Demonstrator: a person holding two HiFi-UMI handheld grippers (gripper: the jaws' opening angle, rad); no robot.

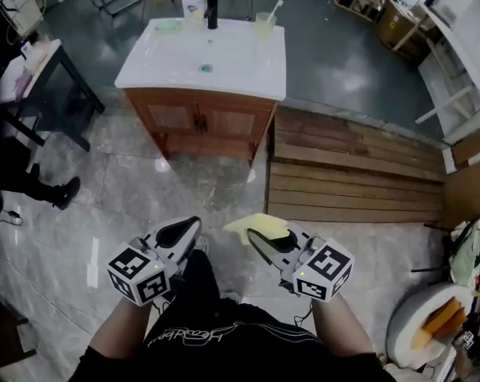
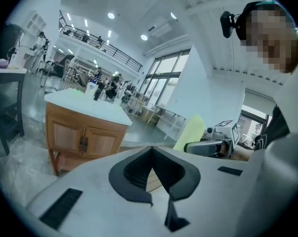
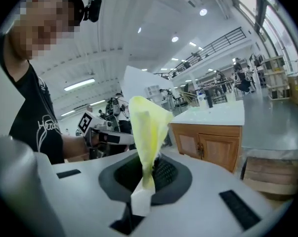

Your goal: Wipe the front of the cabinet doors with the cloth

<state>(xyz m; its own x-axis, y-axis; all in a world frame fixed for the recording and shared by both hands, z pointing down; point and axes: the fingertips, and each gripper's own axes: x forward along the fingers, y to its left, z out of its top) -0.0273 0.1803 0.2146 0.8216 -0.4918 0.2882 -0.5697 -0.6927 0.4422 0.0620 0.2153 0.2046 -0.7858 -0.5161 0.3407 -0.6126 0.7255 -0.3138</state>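
A white table (image 1: 247, 62) has a sunken basin with a drain (image 1: 206, 68). Along its far edge stand a green dish (image 1: 167, 25), a pump bottle (image 1: 193, 6), a black tap (image 1: 212, 10) and a cup (image 1: 264, 26) holding a white stick. Just right of the table lies a slatted wooden platform (image 1: 351, 169). Left of it stands a black-framed stand (image 1: 56, 94). Beyond its far right corner, wooden crates (image 1: 395, 22) sit on the grey floor (image 1: 327, 46).

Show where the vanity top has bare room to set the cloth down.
Free: the front strip of the countertop and both sides of the drain. Crowded: the back edge, dish, soap bottle, faucet, cup. The right gripper holds the cloth.
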